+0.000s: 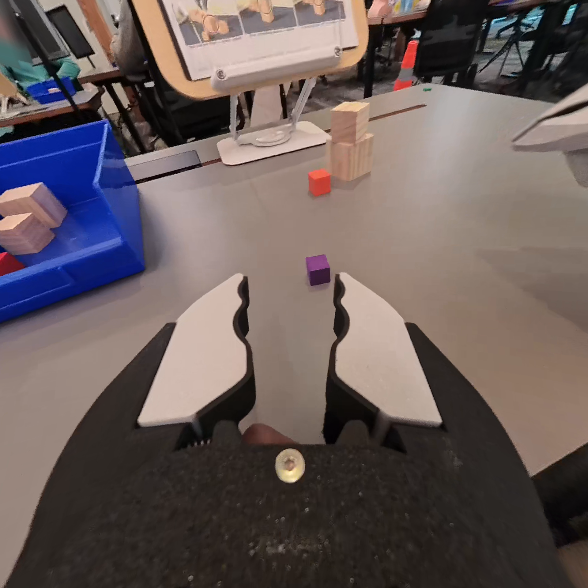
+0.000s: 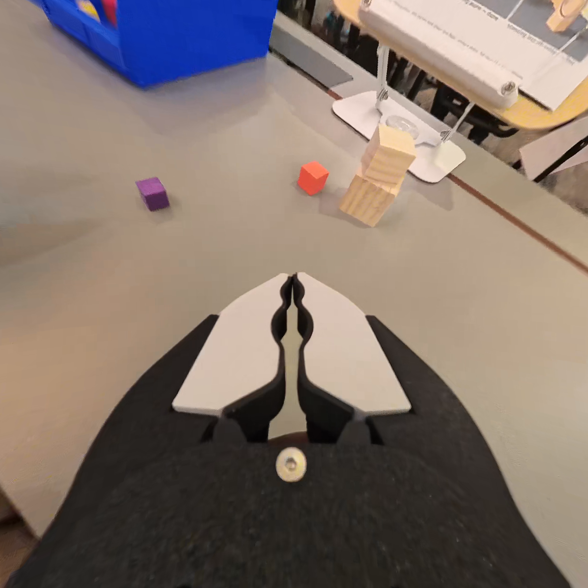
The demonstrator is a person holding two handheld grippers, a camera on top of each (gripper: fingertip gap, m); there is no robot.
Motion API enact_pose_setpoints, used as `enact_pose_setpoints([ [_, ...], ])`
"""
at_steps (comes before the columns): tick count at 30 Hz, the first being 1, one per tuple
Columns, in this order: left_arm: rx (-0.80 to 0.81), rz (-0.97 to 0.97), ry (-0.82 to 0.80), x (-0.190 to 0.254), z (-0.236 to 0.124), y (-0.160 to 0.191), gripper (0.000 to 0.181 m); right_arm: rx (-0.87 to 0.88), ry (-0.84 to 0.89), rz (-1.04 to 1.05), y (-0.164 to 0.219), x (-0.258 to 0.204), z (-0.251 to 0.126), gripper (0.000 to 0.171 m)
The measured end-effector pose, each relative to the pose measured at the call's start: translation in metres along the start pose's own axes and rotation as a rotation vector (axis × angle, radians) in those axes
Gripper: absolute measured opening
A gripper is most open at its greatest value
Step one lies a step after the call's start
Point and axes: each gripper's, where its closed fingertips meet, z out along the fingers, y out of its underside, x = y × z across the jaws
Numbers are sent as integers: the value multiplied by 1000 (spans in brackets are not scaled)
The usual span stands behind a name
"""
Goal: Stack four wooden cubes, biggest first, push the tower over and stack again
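Two plain wooden cubes stand stacked on the grey table: the larger bottom cube [image 1: 350, 158] [image 2: 366, 203] carries the smaller cube [image 1: 349, 122] [image 2: 389, 159], turned a little askew. A small orange-red cube [image 1: 319, 181] [image 2: 312, 177] sits on the table just left of the stack. A small purple cube [image 1: 317, 269] [image 2: 152, 193] sits alone nearer me. My left gripper [image 1: 290, 280] is open and empty, its right fingertip just beside the purple cube. My right gripper [image 2: 293, 275] is shut and empty, well short of the stack; it also shows at the right edge of the left wrist view [image 1: 553, 133].
A blue bin [image 1: 105, 203] [image 2: 178, 41] at the left holds two more wooden cubes [image 1: 28, 216] and a red piece [image 1: 8, 264]. A clipboard on a white stand [image 1: 273, 140] [image 2: 397, 127] sits behind the stack. The table's near edge [image 1: 541, 458] is close on the right.
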Motion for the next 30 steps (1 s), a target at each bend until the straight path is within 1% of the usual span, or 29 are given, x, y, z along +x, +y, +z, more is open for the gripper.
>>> enact_pose_setpoints([
  [1,9,-4,-7,-2,-1,-1,52,39,-5,58,2,-3,-4,2],
  [3,19,-10,-23,-4,-3,-2,55,95,12,135,4,-6,-9,19],
  [6,75,-9,-34,-5,-6,-9,58,127,49,122,1,-9,-14,44],
  [9,167,-20,-50,-6,-12,-22,58,162,80,115,-5,-11,-18,60],
  [12,204,-12,-77,-7,-16,-29,58,155,89,126,-2,-16,-18,70],
  [15,229,-9,-84,-4,-20,-34,57,147,101,136,0,-18,-18,73],
  [18,205,-3,-102,-3,-18,-31,59,142,115,147,0,-18,-20,74],
  [24,167,-80,-55,5,-13,-22,59,123,143,170,6,-8,-23,77],
  [30,171,-17,-107,1,-12,-22,58,105,144,207,12,-2,-26,79],
])
